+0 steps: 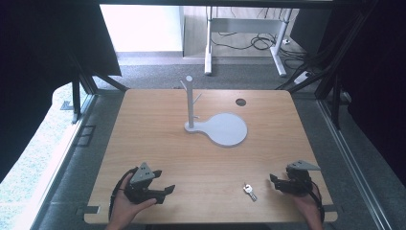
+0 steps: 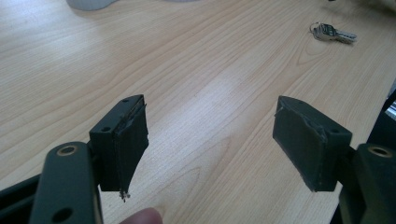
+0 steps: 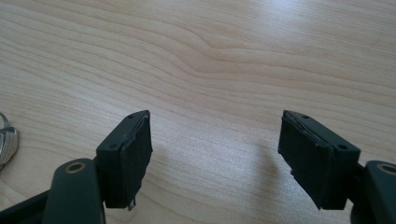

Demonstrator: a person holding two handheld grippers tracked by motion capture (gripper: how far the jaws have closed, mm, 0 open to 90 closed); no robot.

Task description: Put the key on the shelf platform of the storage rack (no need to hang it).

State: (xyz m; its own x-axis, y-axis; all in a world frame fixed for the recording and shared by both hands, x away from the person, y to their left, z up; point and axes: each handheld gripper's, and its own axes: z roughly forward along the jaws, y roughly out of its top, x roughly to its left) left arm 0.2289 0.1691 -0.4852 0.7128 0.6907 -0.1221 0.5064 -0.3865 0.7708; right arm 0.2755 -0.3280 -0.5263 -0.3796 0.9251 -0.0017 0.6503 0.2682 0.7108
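Resting low at the table's near edge, left hand-held gripper and right hand-held gripper both agape

left gripper agape; right gripper agape

Silver keys flat near table edge

Before you: one light wooden table, pale grain, rounded corners, a small dark round hole near its far right. Beneath and around you: grey carpet floor, with a metal floor rail running along the right. Beyond the far edge: a white-legged desk frame on paler flooring, loose black cables lying under it. At far left of that: a bright white wall panel. To both sides of you: dark curtains on black struts. At your left: daylight washing over the floor.
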